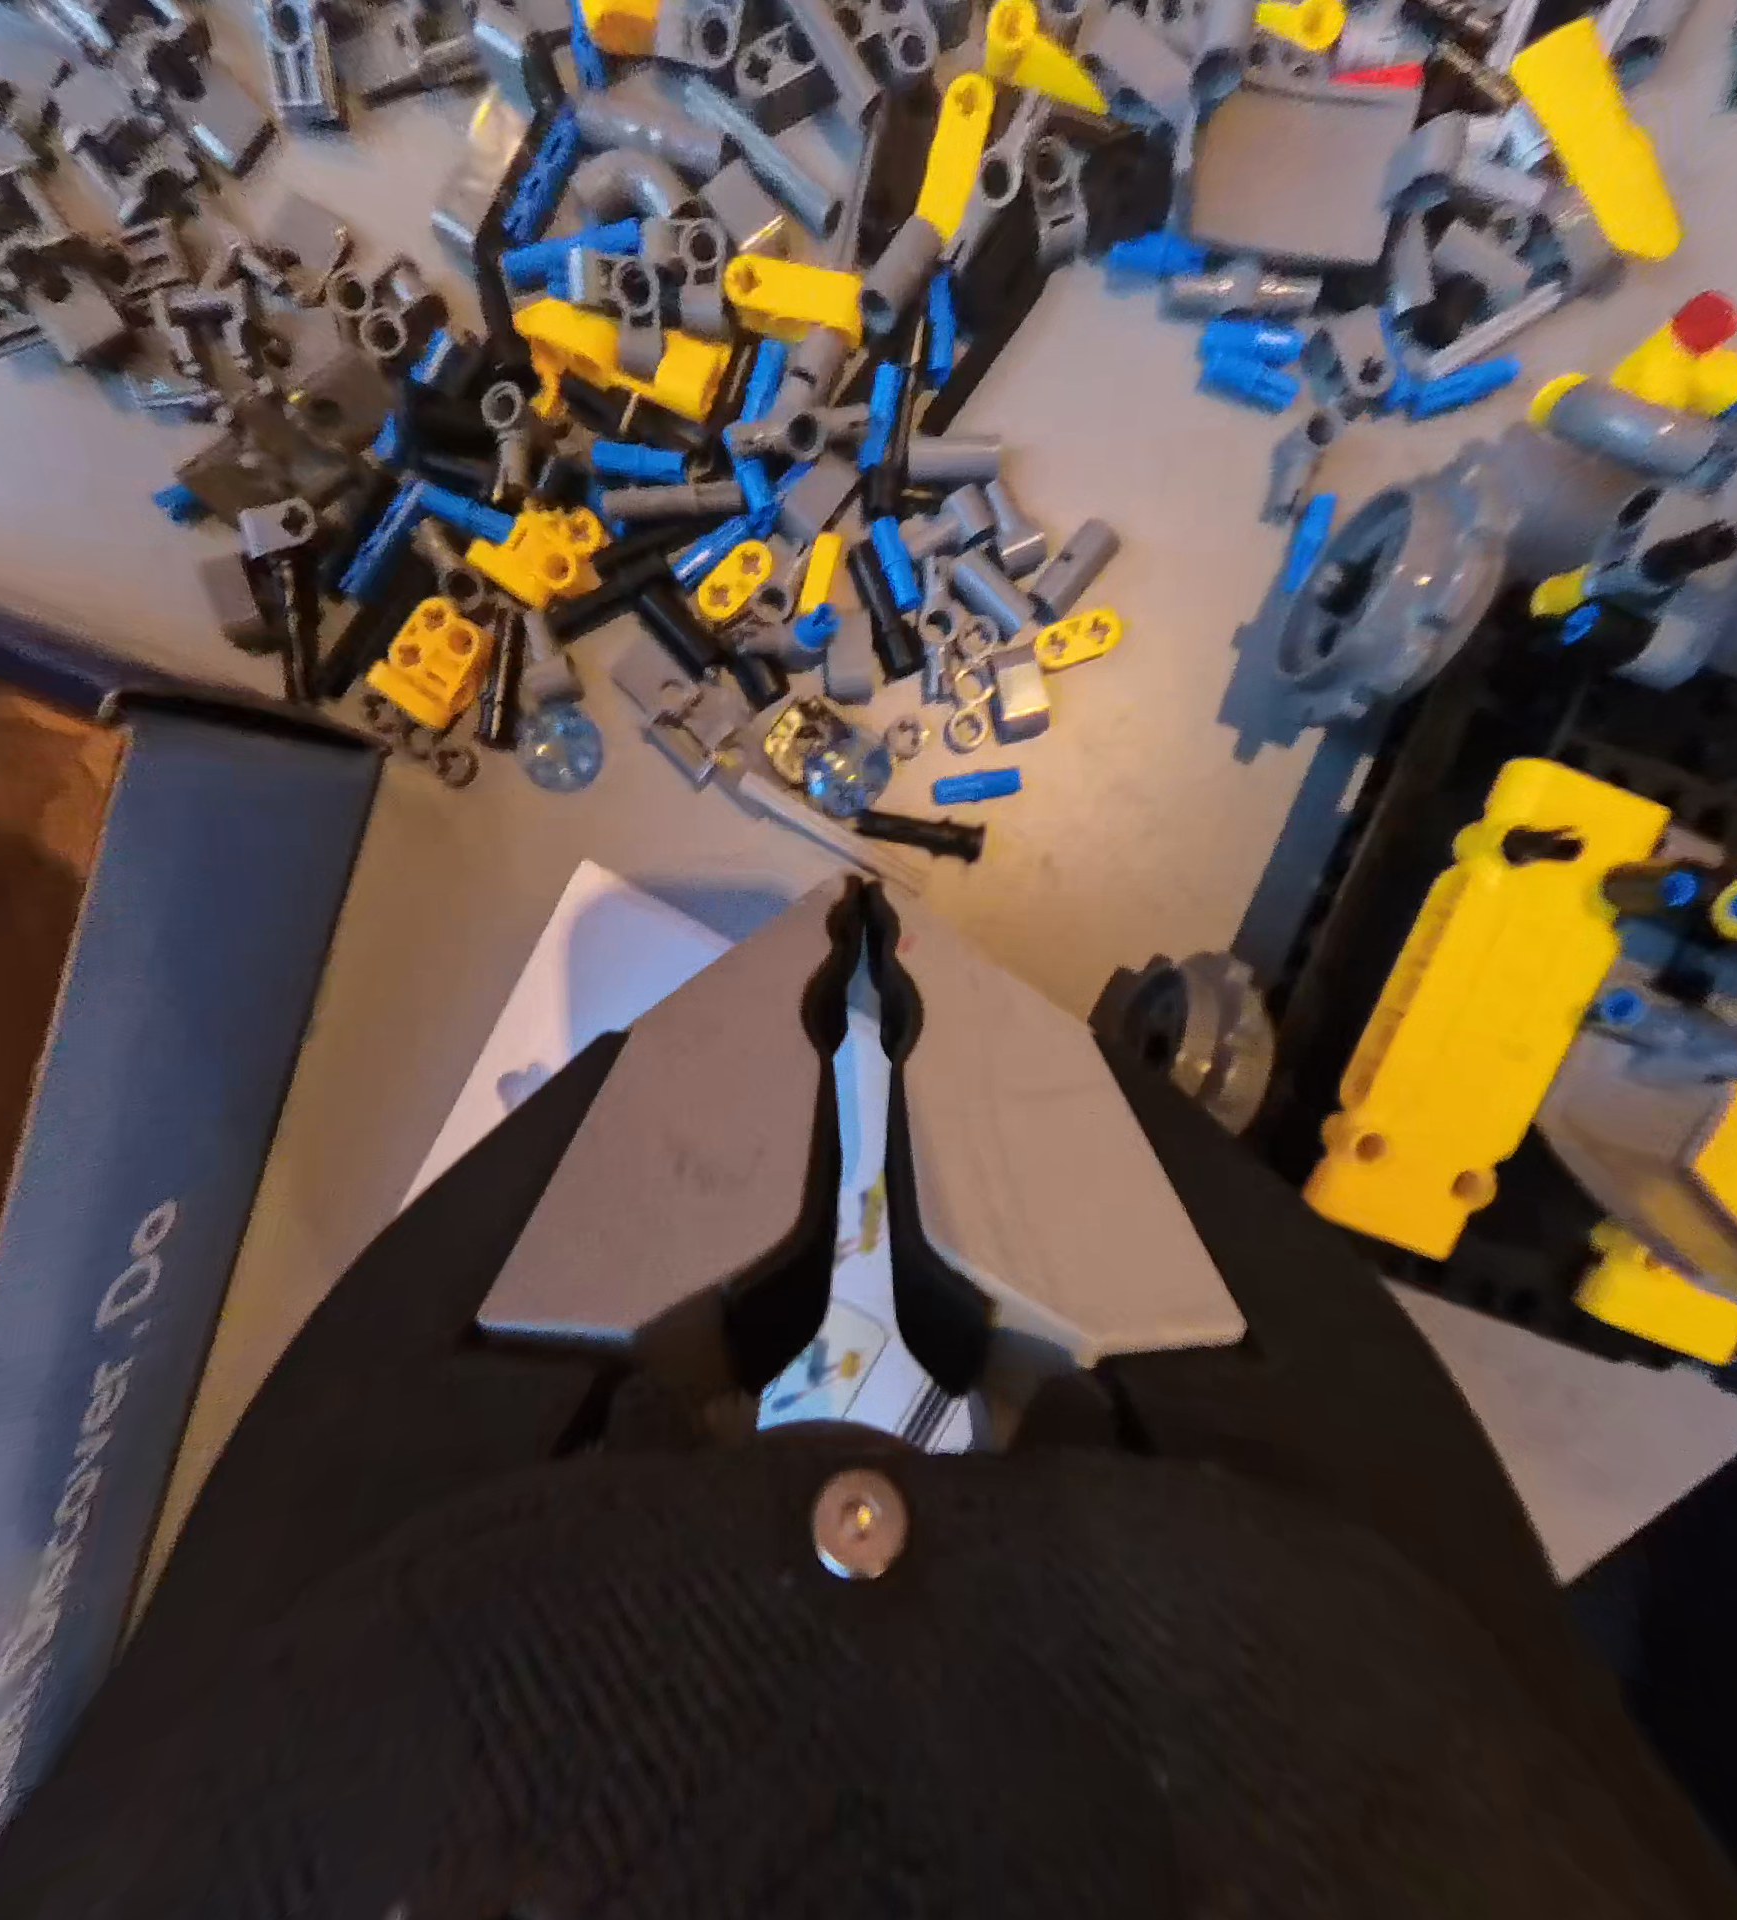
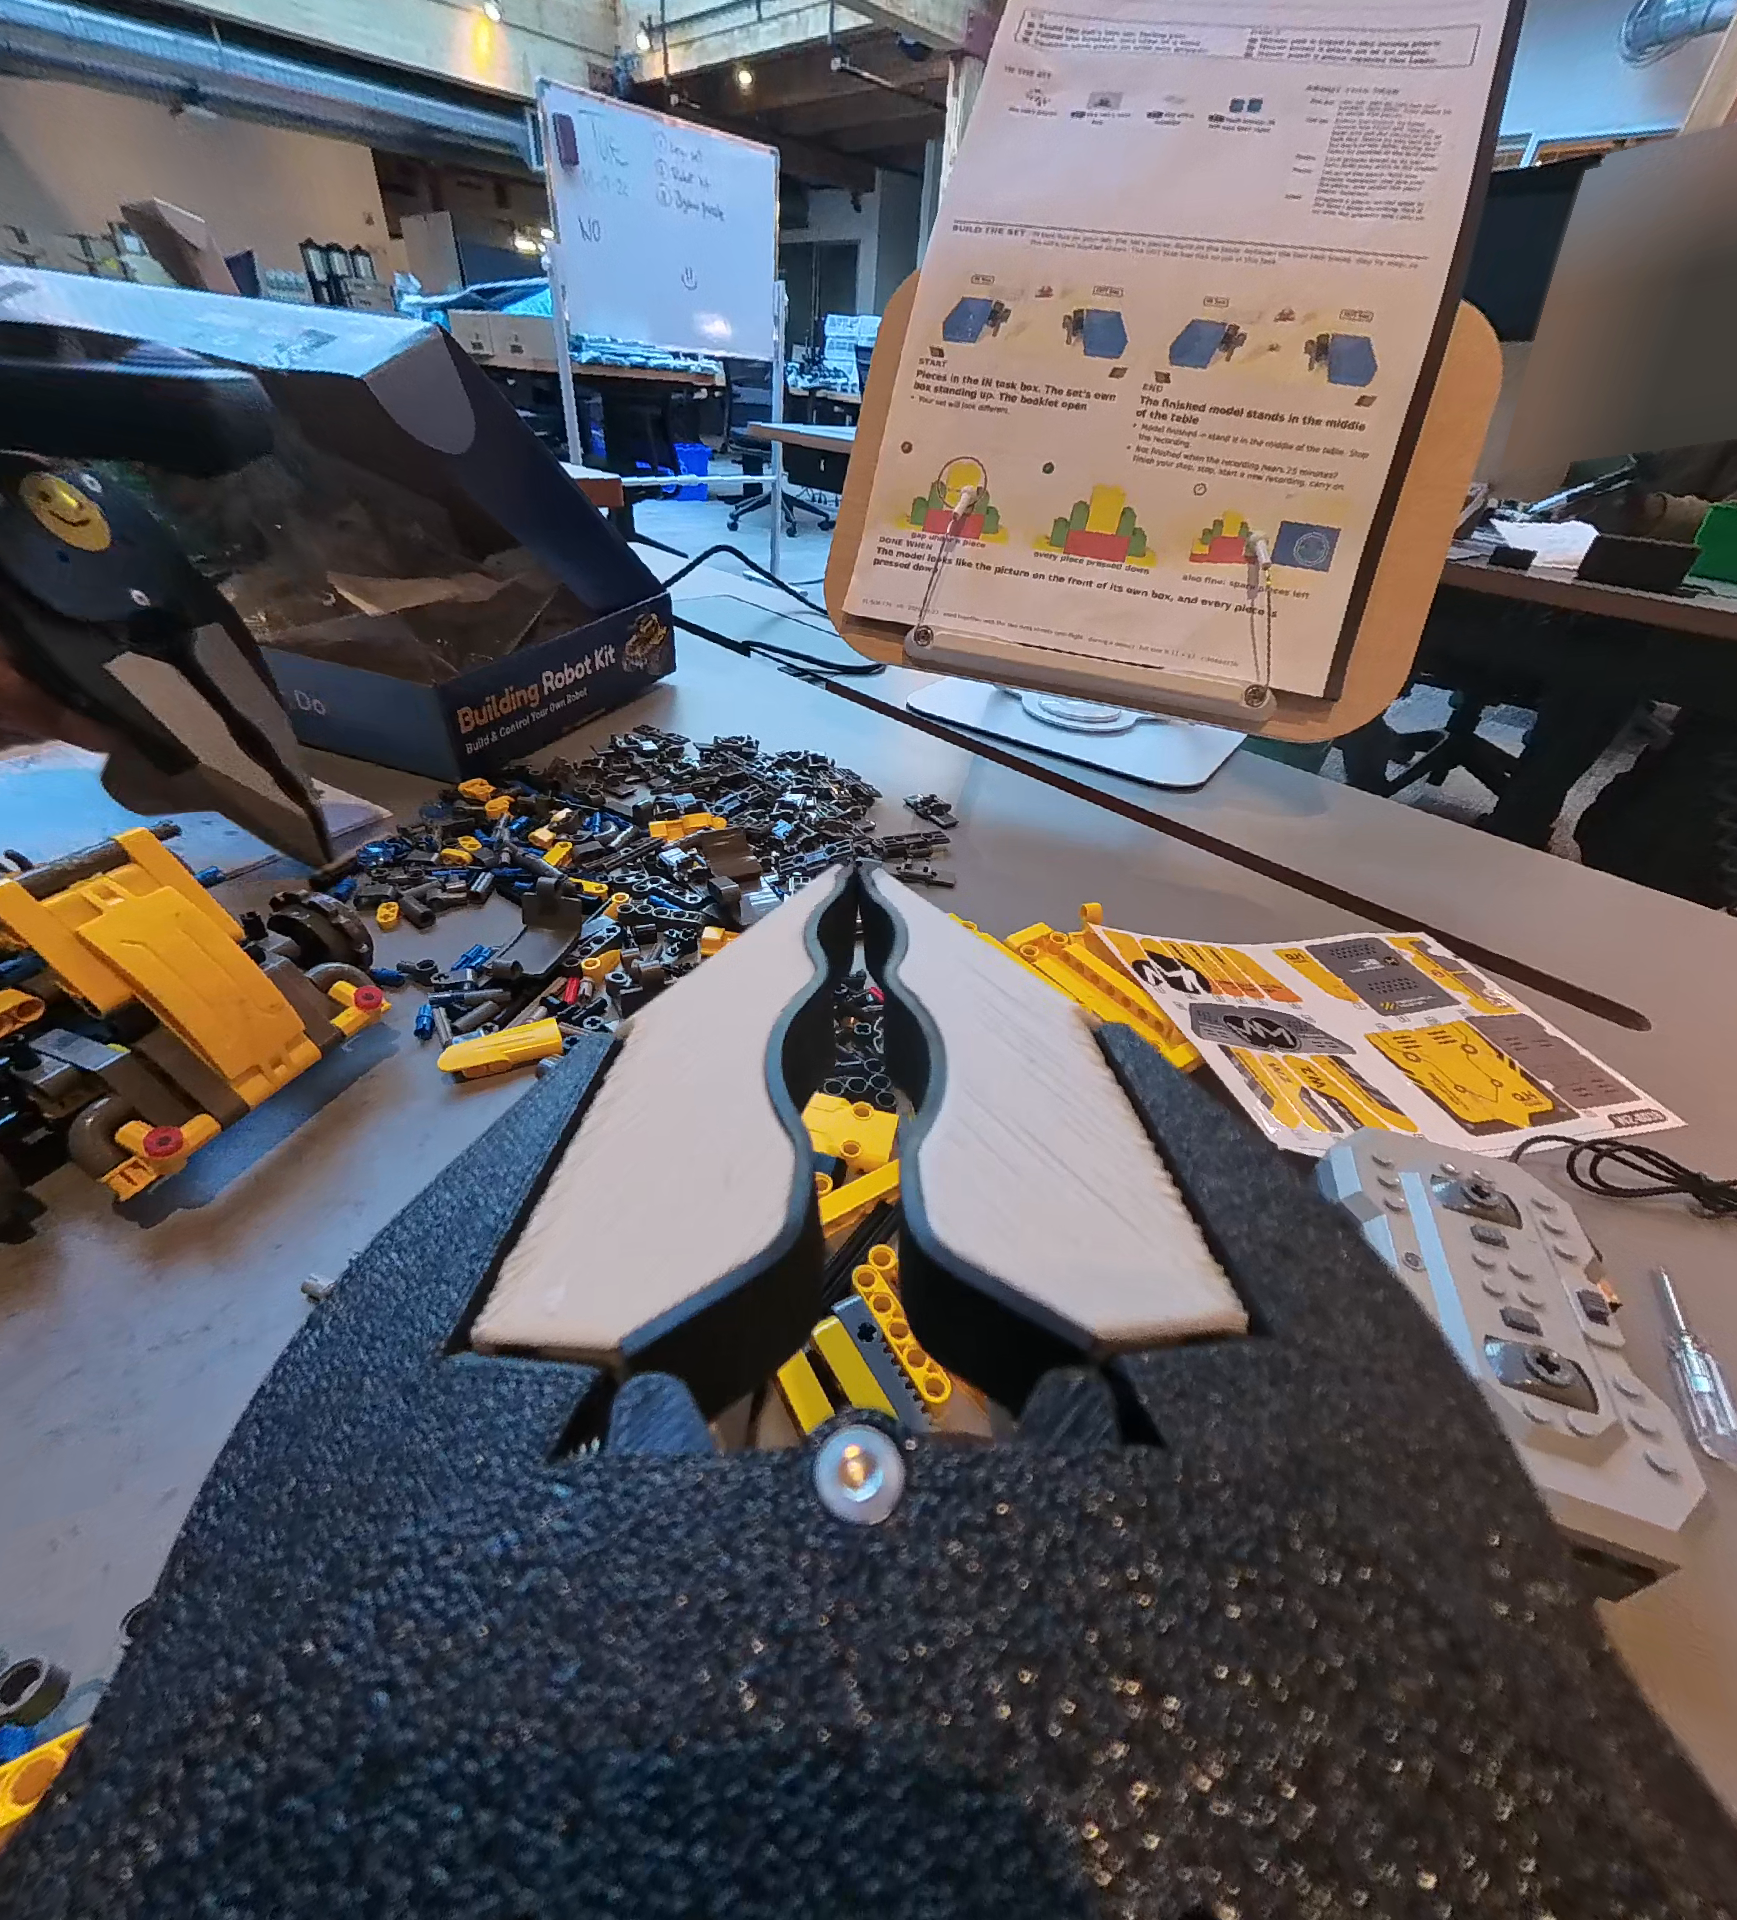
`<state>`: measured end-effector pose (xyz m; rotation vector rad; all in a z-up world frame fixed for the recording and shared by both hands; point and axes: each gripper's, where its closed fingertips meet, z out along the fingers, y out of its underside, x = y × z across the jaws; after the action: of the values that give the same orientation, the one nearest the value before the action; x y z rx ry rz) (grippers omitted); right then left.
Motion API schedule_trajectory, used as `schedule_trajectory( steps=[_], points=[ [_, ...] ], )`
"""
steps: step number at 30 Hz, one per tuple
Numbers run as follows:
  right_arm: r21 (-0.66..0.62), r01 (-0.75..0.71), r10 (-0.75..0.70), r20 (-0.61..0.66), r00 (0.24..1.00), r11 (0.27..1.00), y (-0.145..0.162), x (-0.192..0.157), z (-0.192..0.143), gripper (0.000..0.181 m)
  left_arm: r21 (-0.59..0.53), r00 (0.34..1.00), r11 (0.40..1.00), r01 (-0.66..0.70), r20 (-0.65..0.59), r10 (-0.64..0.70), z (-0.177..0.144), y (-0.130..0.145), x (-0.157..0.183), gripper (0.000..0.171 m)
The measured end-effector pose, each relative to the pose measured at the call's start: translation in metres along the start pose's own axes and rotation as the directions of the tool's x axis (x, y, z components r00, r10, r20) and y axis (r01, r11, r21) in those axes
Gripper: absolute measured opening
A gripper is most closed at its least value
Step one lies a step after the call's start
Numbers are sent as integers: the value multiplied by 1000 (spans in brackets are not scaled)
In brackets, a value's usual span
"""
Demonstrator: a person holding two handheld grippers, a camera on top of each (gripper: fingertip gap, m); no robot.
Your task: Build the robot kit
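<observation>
Hiding booklet [image 1: 615, 987], left gripper [image 1: 864, 891] closed, empty; right gripper [image 2: 859, 878] closed, empty, masking bricks [image 2: 848, 1132].

Yellow, blue, grey, black loose pieces [image 1: 698, 499], navy box [image 2: 490, 623]

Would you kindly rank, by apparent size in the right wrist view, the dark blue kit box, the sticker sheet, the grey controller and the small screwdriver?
1. dark blue kit box
2. sticker sheet and grey controller: similar in apparent size, and the controller sits nearer the camera, so I leave them unranked
3. small screwdriver
</observation>
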<state>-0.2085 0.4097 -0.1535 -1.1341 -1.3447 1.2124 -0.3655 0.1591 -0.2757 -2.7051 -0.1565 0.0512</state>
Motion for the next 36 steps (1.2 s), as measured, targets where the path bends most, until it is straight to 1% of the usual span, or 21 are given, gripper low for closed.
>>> schedule_trajectory(
  steps=[2, 6, 9, 12, 14, 17, 18, 20, 21, 22, 23, 24, 25, 27, 29, 31, 36],
  points=[
    [-2, -2, 2, -2, 1000, 1000, 1, 1, 0, 0, -2, 1000, 1000, -6, -23, 6, 5, -7, 6, 0],
    [-9, -3, 3, -9, 1000, 1000, 3, 3, 0, 0, 48, 999, 998, -38, -19, 39, 13, -29, 8, 0],
    [-9, -7, 7, -10, 1000, 1000, 3, 3, 0, 0, 122, 999, 992, -39, -22, 42, 6, -49, 8, 3],
    [-11, -8, 8, -6, 1000, 1000, 4, 3, 1, 0, 218, 996, 972, -93, 9, 93, -7, -72, 6, 10],
    [-21, -5, 5, -4, 1000, 1000, 6, 3, 2, 0, 294, 991, 946, -136, 46, 128, -16, -93, 5, 12],
    [-42, 7, -7, -4, 1000, 999, 11, 3, 5, 0, 456, 987, 875, -159, 59, 149, -29, -130, 9, 17],
    [-49, 12, -12, -4, 1000, 999, 13, 3, 6, 0, 506, 988, 849, -154, 59, 144, -31, -140, 11, 21],
    [-58, 23, -23, -1, 1000, 998, 15, 2, 7, 0, 572, 988, 806, -152, 68, 139, -30, -154, 12, 37],
    [-51, 32, -32, 2, 1000, 998, 14, 1, 8, 2, 589, 987, 791, -162, 86, 137, -27, -158, 11, 46],
    [-37, 43, -43, 5, 999, 998, 12, 0, 8, 4, 600, 985, 782, -170, 109, 131, -24, -160, 9, 51],
    [-21, 54, -54, 8, 999, 998, 9, -1, 8, 5, 588, 985, 790, -173, 127, 121, -20, -159, 7, 51],
    [-6, 65, -65, 9, 998, 998, 6, -2, 8, 7, 556, 982, 810, -186, 141, 129, -16, -155, 7, 55],
    [5, 76, -76, 5, 997, 997, 4, -3, 9, 8, 543, 977, 815, -204, 167, 133, -14, -152, 5, 58],
    [12, 97, -97, -8, 995, 995, 2, -2, 10, 9, 529, 978, 829, -183, 182, 100, -10, -148, 0, 56],
    [6, 104, -104, -12, 994, 995, 3, -2, 12, 11, 509, 988, 851, -130, 141, 66, -6, -142, -1, 56],
    [-7, 101, -101, -11, 995, 995, 6, -1, 13, 12, 513, 993, 854, -87, 110, 35, -5, -141, -3, 55],
    [-18, 84, -84, -10, 996, 996, 10, 0, 15, 11, 498, 992, 864, -71, 126, 9, -1, -136, -11, 51]
  ],
)
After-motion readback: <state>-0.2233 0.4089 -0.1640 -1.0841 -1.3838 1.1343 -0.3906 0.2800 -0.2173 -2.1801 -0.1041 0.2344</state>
